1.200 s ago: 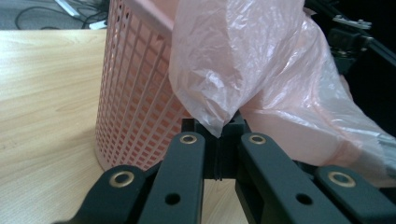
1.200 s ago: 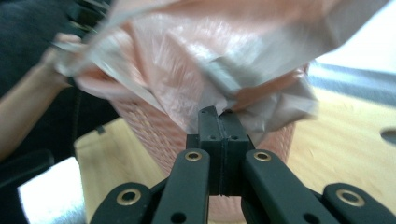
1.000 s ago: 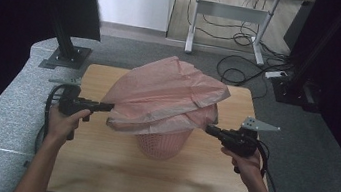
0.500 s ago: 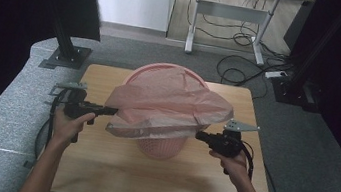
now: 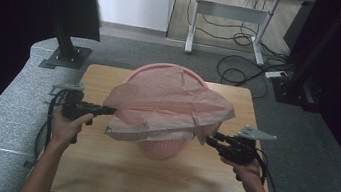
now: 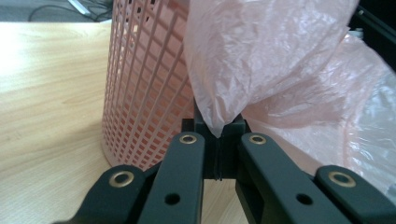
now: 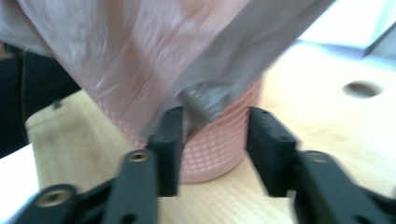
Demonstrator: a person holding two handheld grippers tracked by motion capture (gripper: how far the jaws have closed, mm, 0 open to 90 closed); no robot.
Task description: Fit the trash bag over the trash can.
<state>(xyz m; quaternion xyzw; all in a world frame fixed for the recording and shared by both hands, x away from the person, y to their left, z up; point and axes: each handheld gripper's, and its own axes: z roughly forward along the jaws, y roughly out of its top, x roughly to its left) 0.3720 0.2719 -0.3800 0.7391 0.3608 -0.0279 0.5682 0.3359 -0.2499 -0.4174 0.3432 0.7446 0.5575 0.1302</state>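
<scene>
Pink plastic bag spread over the mesh basket

Pink plastic bag point(image 5: 167, 103) lies draped across the top of the pink mesh basket point(image 5: 160, 147), covering most of the rim; a strip of the basket's far rim shows beyond the bag. The basket stands upright on the wooden table point(image 5: 97, 171), near its middle. What the basket holds cannot be told, as the bag hides its inside.

Left gripper point(image 5: 106, 110) sits just left of the basket, at the bag's left edge. Right gripper point(image 5: 210, 141) sits just right of the basket, at the bag's right edge.

The left gripper view shows the jaws pressed together on a gathered point of the bag point(image 6: 261, 70), with the basket's lattice wall point(image 6: 144, 93) just behind and to the left. The right gripper view shows what the high view cannot: the jaws stand apart, a crumpled corner of the bag point(image 7: 154, 56) hanging between them against the left jaw, the basket point(image 7: 219, 140) close behind.
</scene>
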